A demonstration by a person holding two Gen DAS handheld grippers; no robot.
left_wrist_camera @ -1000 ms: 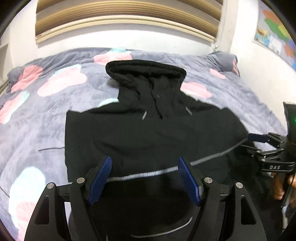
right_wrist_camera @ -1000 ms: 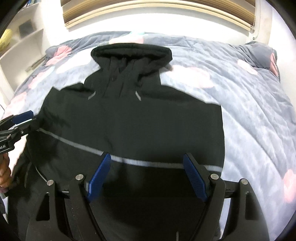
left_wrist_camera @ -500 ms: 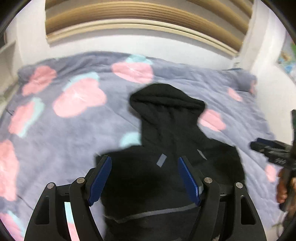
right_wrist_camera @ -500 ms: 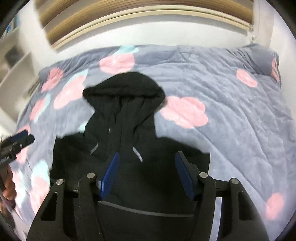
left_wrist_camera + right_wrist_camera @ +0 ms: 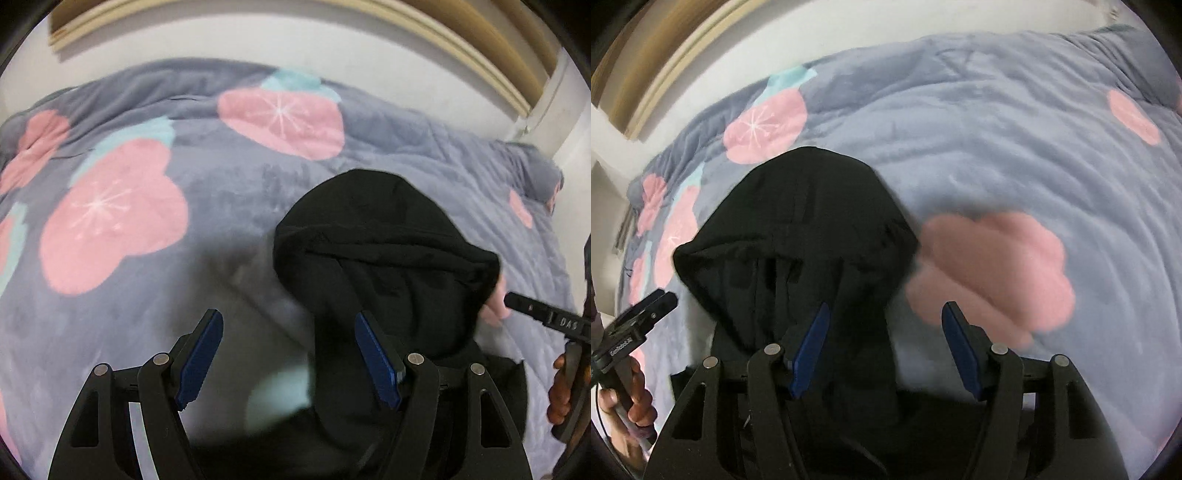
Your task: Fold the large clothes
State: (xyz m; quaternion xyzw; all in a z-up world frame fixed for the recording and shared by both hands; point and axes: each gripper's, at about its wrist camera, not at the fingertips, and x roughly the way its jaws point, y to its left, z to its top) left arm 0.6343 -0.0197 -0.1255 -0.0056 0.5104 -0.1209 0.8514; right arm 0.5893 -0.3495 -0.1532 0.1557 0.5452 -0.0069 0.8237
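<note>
Bed (image 5: 229, 206): grey-blue quilt, pink blossom print.
Hoodie (image 5: 384, 266): black, flat on the quilt — hood toward the far wall.
Left gripper (image 5: 288, 363): fingers spread, pinching nothing.
Right gripper (image 5: 884, 349): fingers spread — nothing gripped, narrowed moments ago.

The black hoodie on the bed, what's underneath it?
Under the black hoodie lies the grey blanket with pink flowers; it shows all round the hood, but whatever pattern sits directly beneath is covered.
</note>
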